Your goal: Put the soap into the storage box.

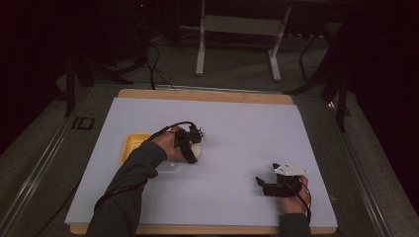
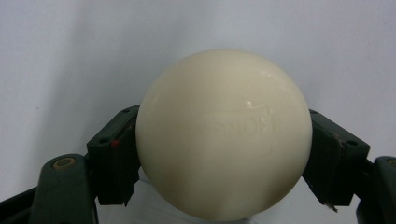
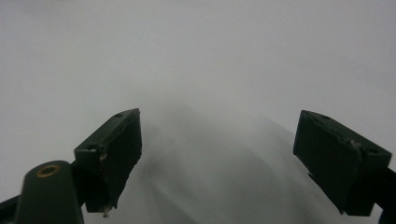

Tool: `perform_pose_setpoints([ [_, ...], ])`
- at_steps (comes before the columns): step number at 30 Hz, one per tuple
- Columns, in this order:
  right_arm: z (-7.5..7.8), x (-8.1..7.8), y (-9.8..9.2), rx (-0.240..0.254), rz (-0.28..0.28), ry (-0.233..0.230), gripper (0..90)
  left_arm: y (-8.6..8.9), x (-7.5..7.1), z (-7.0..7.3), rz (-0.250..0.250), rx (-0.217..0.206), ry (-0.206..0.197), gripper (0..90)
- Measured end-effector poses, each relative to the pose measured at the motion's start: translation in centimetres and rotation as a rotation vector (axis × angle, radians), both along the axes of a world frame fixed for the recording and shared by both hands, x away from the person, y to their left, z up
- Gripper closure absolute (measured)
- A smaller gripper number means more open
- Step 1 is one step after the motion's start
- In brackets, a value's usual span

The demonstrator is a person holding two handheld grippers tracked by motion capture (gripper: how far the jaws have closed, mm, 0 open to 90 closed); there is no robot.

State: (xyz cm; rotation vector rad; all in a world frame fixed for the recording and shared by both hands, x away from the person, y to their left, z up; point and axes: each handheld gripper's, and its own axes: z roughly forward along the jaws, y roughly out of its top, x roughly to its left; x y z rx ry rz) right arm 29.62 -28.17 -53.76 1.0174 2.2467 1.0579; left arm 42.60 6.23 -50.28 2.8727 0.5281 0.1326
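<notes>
Left gripper (image 1: 193, 149), left of centre in the high view, is clamped on a cream ball (image 2: 224, 135), one jaw pressing each flank. We judge the pick-up done: the ball sits just right of the yellow tray (image 1: 129, 146), low over the pale table sheet (image 1: 237, 123), and its placing remains. Right gripper (image 1: 261, 184), at lower right of the frame, hovers with jaws spread wide around nothing, apparently idle.
</notes>
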Motion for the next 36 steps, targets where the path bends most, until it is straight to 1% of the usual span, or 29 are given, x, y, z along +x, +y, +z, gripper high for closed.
perform_pose_setpoints([
  [1,0.0,0.0,0.0,0.000,0.000,0.000,15.3,0.0,0.0,0.1,-0.003,0.004,0.001,23.2],
  [5,0.0,0.0,0.0,0.000,0.000,0.000,15.3,0.1,0.0,0.4,0.000,-0.009,0.016,23.2],
  [7,0.0,0.0,0.0,0.000,0.000,-0.001,15.3,0.1,-0.1,0.7,-0.007,-0.006,0.015,23.3],
  [8,0.0,0.0,0.0,0.000,0.000,-0.001,15.3,0.1,-0.2,0.8,-0.010,-0.010,0.009,23.3],
  [9,0.0,0.0,0.0,0.000,0.000,-0.001,15.3,0.1,-0.2,1.0,-0.010,-0.013,0.013,23.3],
  [14,0.0,0.0,0.0,0.000,0.000,-0.002,15.3,0.0,-0.3,1.5,-0.025,-0.001,0.024,23.3],
  [15,0.0,0.0,0.0,0.000,0.000,-0.002,15.3,0.0,-0.3,1.7,-0.027,0.006,0.021,23.3],
  [18,0.0,0.0,0.0,0.000,0.000,-0.002,15.3,0.2,-0.4,2.0,-0.024,-0.003,0.020,23.3],
  [20,0.0,0.0,0.0,0.000,0.000,-0.002,15.3,0.3,-0.4,2.1,-0.023,-0.001,0.017,23.3],
  [23,0.0,0.0,0.0,0.000,-0.001,-0.002,15.3,0.5,-0.5,2.6,-0.023,-0.003,-0.009,23.3],
  [25,0.0,0.0,0.0,0.000,-0.001,-0.003,15.3,0.7,-0.4,2.8,-0.016,-0.007,-0.010,23.3],
  [27,0.0,0.0,0.0,0.000,-0.001,-0.003,15.3,0.9,-0.4,2.9,-0.016,-0.001,-0.012,23.3],
  [31,0.0,0.0,0.0,0.000,-0.002,-0.003,15.3,1.2,-0.5,3.2,-0.010,-0.004,-0.007,23.3],
  [33,0.0,-0.1,0.0,0.000,-0.002,-0.004,15.3,1.3,-0.5,3.5,-0.005,-0.002,-0.019,23.3],
  [36,0.0,-0.1,0.0,-0.001,-0.002,-0.005,15.3,1.6,-0.5,3.9,-0.005,-0.007,-0.024,23.3],
])
